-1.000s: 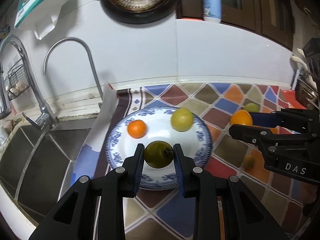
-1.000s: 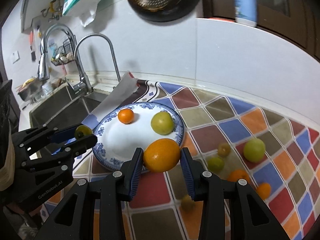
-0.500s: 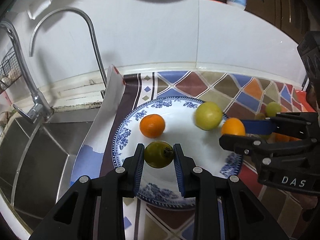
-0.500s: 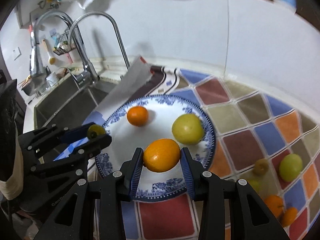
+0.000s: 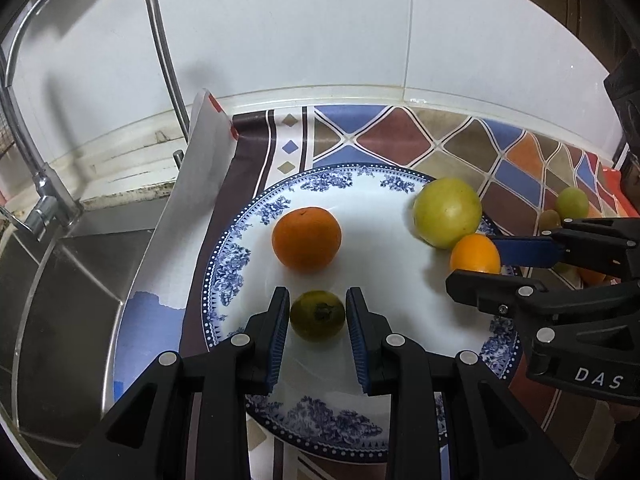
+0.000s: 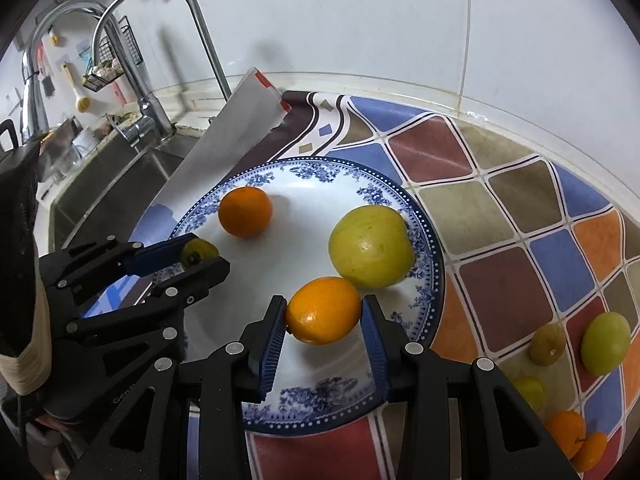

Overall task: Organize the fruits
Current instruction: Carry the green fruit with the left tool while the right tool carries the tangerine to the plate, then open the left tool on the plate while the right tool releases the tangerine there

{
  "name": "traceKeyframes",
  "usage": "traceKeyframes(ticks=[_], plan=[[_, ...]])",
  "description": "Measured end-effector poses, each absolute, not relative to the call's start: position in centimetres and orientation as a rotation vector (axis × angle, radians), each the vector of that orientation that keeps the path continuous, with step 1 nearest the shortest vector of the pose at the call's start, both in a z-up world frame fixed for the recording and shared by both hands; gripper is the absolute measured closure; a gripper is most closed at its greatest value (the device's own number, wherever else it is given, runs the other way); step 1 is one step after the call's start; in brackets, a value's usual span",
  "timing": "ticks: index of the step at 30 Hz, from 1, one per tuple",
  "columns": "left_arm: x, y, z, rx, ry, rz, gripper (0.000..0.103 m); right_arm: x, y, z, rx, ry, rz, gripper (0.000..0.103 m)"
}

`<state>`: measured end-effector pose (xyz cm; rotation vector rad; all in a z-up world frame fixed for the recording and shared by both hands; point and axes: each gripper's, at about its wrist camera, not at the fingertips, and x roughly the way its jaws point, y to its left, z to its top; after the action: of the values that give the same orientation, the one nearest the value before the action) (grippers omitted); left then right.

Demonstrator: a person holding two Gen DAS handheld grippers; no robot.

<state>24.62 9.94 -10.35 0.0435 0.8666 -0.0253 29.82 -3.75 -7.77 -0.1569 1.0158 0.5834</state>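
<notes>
A blue-and-white plate [image 5: 240,248] [image 6: 424,248] holds an orange tangerine [image 5: 306,239] [image 6: 245,212] and a large yellow-green fruit [image 5: 447,212] [image 6: 371,246]. My left gripper [image 5: 318,316] [image 6: 200,258] is shut on a small dark green fruit [image 5: 317,315] [image 6: 196,252] low over the plate's left part. My right gripper [image 6: 324,312] [image 5: 480,264] is shut on an orange [image 6: 323,310] [image 5: 475,254] over the plate's near right part, just in front of the yellow-green fruit.
Several small green and orange fruits [image 6: 606,342] [image 6: 564,432] lie on the colourful tiled mat [image 6: 500,208] to the right of the plate. A sink [image 5: 48,300] and tall faucet [image 5: 160,40] are at the left. A white tiled wall is behind.
Both grippers moved forward and down over the plate, each still holding its fruit. The plate and its fruits look larger and nearer.
</notes>
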Motion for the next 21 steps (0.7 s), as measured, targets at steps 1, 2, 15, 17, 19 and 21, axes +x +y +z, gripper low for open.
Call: traceKeyframes(ticks=[1, 2, 15, 17, 19, 21], plan=[[24.7, 10.0, -10.4, 0.043, 0.867, -0.026, 0.074, 29.9, -3.7, -7.9, -0.156, 1.019, 0.583, 0.064], [24.7, 10.0, -10.4, 0.042, 0.869, -0.027, 0.073, 30.0, -3.7, -8.0, -0.155, 1.022, 0.584, 0.064], [21.8, 9.3, -6.8, 0.024, 0.784, 0.011, 0.049, 28.4, -5.6, -5.0, -0.128, 0.915, 0.543, 0.057], [21.0, 8.8, -5.7, 0.030, 0.755, 0.021, 0.044, 27.7, -6.4, -4.1, -0.120, 0.888, 0.532, 0.057], [19.9, 8.2, -4.5, 0.034, 0.722, 0.030, 0.039, 26.7, -7.4, -3.1, -0.118, 0.854, 0.518, 0.057], [19.2, 7.6, -3.6, 0.036, 0.698, 0.031, 0.034, 26.0, -8.2, -2.3, -0.119, 0.829, 0.502, 0.056]])
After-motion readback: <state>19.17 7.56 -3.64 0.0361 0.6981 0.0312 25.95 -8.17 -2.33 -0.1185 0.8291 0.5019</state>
